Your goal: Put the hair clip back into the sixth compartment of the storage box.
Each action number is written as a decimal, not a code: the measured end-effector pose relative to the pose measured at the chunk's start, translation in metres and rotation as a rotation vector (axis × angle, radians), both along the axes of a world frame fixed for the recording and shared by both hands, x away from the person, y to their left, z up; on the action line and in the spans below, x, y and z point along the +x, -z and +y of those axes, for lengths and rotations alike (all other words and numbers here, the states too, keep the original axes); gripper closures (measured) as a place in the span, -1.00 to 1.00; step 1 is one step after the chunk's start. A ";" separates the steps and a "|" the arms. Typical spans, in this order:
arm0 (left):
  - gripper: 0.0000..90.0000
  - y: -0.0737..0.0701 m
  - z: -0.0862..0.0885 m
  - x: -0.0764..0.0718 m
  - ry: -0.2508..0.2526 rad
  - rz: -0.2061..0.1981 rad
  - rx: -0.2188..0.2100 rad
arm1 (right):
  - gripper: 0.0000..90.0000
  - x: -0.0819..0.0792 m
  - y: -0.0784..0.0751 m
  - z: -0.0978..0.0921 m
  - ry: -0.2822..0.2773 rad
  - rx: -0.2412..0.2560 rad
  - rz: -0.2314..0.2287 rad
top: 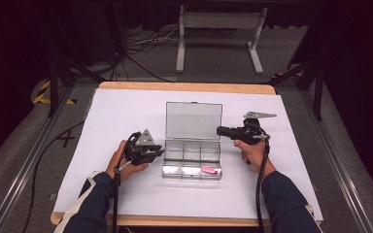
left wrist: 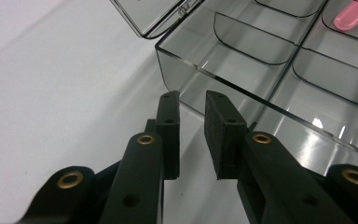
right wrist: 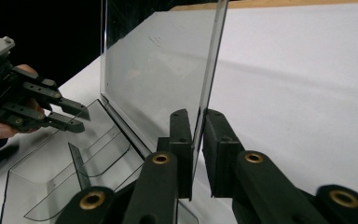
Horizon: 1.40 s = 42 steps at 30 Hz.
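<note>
A: We see a clear compartment box [top: 192, 159] at the middle of the high view, resting on the white sheet [top: 126, 111] that covers the counter [top: 184, 88]. Its lid [top: 194, 121] stands raised behind the tray, toward the upper part of the frame.

B: We agree. The right claw [top: 222, 130] comes in from the right of centre and meets the lid's right edge. In the right gripper view that claw [right wrist: 196, 140] has the lid's edge [right wrist: 209, 70] running up between its jaws; the left jaw looks pressed to the pane, while a thin gap shows before the right jaw, so we call it nearly clamped on the lid rather than firmly so.

A: And the left claw [top: 156, 154] sits just left of the tray's left wall in the high view. In the left gripper view this claw [left wrist: 192, 122] is at the lower middle, jaws parted with nothing between them, the tips just at the box's near wall [left wrist: 242, 93]; we cannot tell whether they touch it.

B: We also find the left claw [right wrist: 72, 116] at the left of the right gripper view, hovering over the tray's compartments, loose and holding nothing.

A: One pink item [top: 209, 170] lies in the tray's lower right compartment in the high view; it appears again at the upper right of the left gripper view [left wrist: 352, 17]. The other compartments look bare.
</note>
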<state>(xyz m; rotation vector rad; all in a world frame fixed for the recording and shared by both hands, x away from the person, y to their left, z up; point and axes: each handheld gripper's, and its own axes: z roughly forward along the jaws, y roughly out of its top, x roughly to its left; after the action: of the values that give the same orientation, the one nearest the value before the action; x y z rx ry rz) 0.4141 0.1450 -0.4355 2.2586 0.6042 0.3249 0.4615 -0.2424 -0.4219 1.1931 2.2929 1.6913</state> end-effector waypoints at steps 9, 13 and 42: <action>0.69 0.000 0.000 0.000 0.000 0.000 0.001 | 0.89 -0.007 -0.004 -0.001 -0.035 -0.022 -0.071; 0.69 0.000 0.000 0.000 0.001 0.001 0.000 | 0.89 -0.011 -0.006 0.000 -0.047 -0.044 -0.098; 0.66 -0.001 0.003 -0.001 0.001 0.001 -0.031 | 0.78 -0.039 -0.025 -0.001 -0.104 -0.124 -0.256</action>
<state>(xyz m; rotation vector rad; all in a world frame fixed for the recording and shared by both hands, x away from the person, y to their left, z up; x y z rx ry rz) 0.4133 0.1477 -0.4343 2.2292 0.6040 0.3118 0.4228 -0.2433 -0.3966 0.7965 2.2962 1.5985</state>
